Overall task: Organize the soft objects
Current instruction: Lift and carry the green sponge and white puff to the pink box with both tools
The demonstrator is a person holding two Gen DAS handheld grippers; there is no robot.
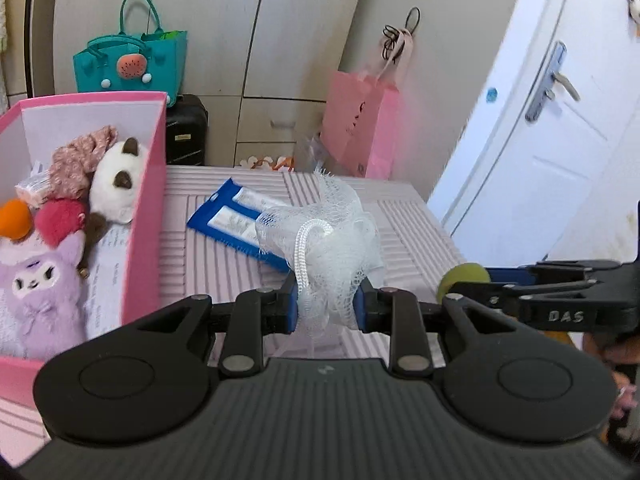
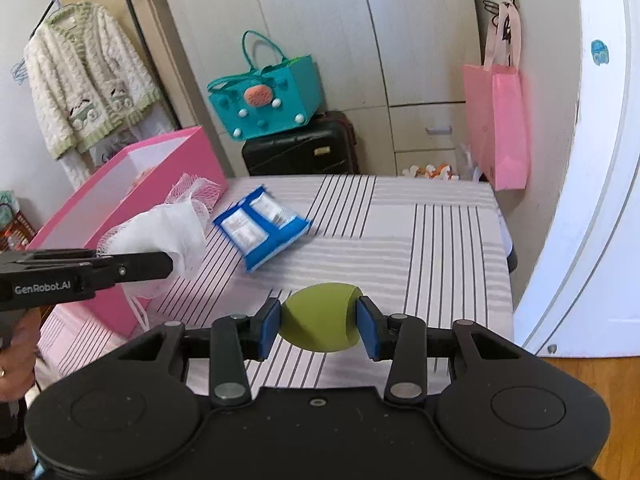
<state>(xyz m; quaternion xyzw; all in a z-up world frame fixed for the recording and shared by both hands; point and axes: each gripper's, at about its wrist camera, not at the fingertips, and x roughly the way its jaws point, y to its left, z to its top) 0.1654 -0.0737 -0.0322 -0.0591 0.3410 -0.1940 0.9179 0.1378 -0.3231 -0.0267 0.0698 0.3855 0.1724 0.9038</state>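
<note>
A person stands at a bed covered in a pale striped sheet (image 2: 420,240), holding a black two-finger gripper in each hand. The left gripper (image 1: 326,304) is clamped tight on a white mesh bath puff (image 1: 324,236), whose netting and looped cord bunch up between the blue pads, lifted above the sheet. The right gripper (image 2: 318,322) squeezes an olive-green soft ball (image 2: 320,320) (egg-shaped under the pressure), also held above the bed.

To the left sits an open pink box (image 1: 148,200). Inside it lie a purple plush toy (image 1: 40,292), a white plush with brown ears (image 1: 116,184), a red pom-pom (image 1: 60,220), an orange ball (image 1: 14,218) and a pinkish knitted piece, perhaps a scarf, though it is too crumpled to be sure. A blue packet (image 2: 264,228) lies flat on the sheet between the box and the ball. Behind stand a teal bag (image 2: 266,96) on a black suitcase (image 2: 300,148) and a hanging pink bag (image 2: 496,128).
</note>
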